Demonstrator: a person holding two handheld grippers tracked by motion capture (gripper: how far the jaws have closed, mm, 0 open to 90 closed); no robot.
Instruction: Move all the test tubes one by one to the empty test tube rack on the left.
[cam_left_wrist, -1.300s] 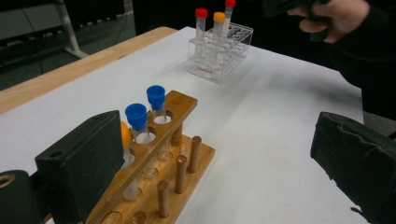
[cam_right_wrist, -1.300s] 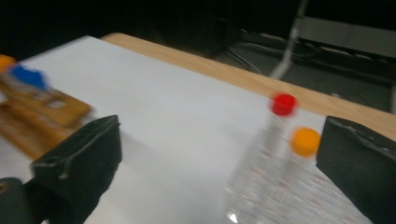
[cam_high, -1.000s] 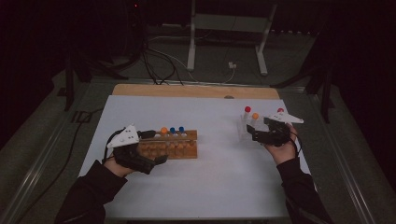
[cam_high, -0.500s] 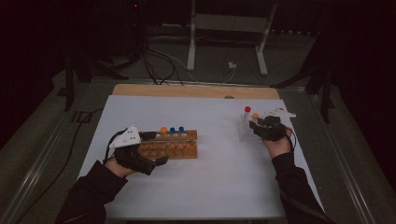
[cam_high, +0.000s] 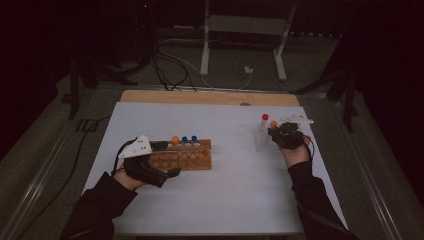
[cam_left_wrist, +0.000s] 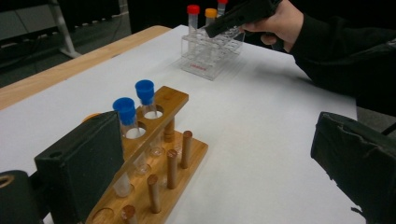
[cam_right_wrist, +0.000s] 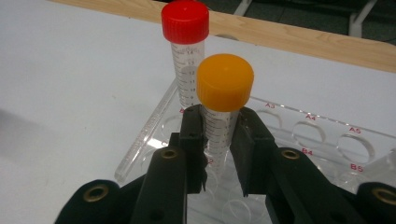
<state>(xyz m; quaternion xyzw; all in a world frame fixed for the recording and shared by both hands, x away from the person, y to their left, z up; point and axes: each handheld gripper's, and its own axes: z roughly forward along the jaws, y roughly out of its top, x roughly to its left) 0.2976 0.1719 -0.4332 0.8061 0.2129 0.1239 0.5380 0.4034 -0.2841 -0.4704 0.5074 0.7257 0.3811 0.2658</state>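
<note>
Between the right hand-held gripper's (cam_right_wrist: 218, 154) just-closed jaws, the orange-capped tube (cam_right_wrist: 223, 109) is clamped; lift straight up from the clear rack (cam_right_wrist: 322, 140).

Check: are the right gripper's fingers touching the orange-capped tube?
Touching: in the right gripper view both fingers press the orange-capped tube just below its cap.

My left gripper (cam_high: 161, 159) is matte black with broad, blocky pads (cam_left_wrist: 81, 161), a grey three-cornered plate on top and a thin black cable looping off it. My right gripper (cam_right_wrist: 218, 144) shows brass-ringed screw holes along its black arms. Both sleeves (cam_high: 97, 207) are black.
</note>
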